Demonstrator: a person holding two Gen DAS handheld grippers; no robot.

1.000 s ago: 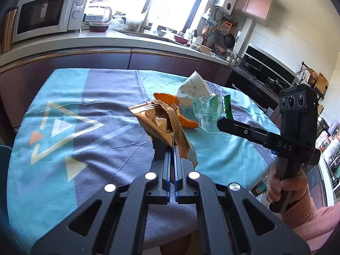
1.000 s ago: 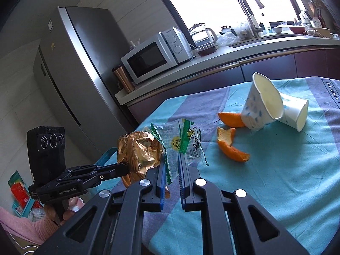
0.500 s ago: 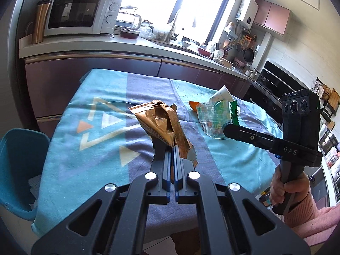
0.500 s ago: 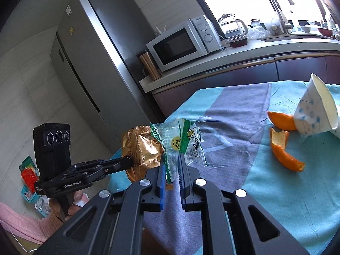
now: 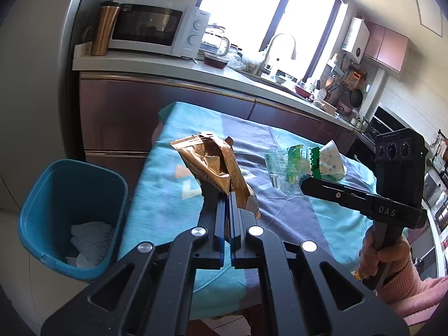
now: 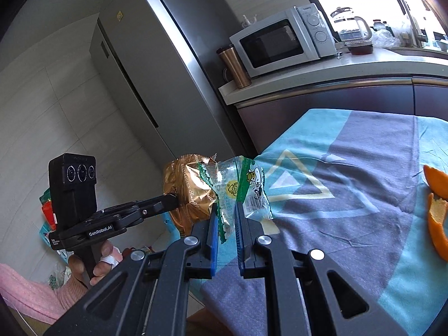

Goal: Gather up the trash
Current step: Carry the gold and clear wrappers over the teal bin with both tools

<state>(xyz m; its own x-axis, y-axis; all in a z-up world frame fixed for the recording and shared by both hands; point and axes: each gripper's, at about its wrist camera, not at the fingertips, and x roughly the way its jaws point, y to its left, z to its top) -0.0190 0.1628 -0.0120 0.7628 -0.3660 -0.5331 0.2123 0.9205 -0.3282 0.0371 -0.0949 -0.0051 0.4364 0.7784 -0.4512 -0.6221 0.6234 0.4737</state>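
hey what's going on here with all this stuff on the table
A person is clearing trash off a table with two handheld grippers. The left gripper is shut on a crumpled gold wrapper, and the right gripper pinches a clear plastic wrapper with green print. A blue bin sits beside the table. Orange peels and a paper cup remain on the tablecloth.

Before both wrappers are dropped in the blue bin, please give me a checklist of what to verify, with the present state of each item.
1. Left gripper shut on crumpled gold foil wrapper: ok.
2. Right gripper shut on clear plastic wrapper with green print: ok.
3. Blue plastic bin open and with room inside: ok, only white paper at the bottom.
4. Wrappers above the bin opening: not ok, both hang over the turquoise tablecloth.
5. Table free of trash: not ok, orange peel and dotted paper cup remain.
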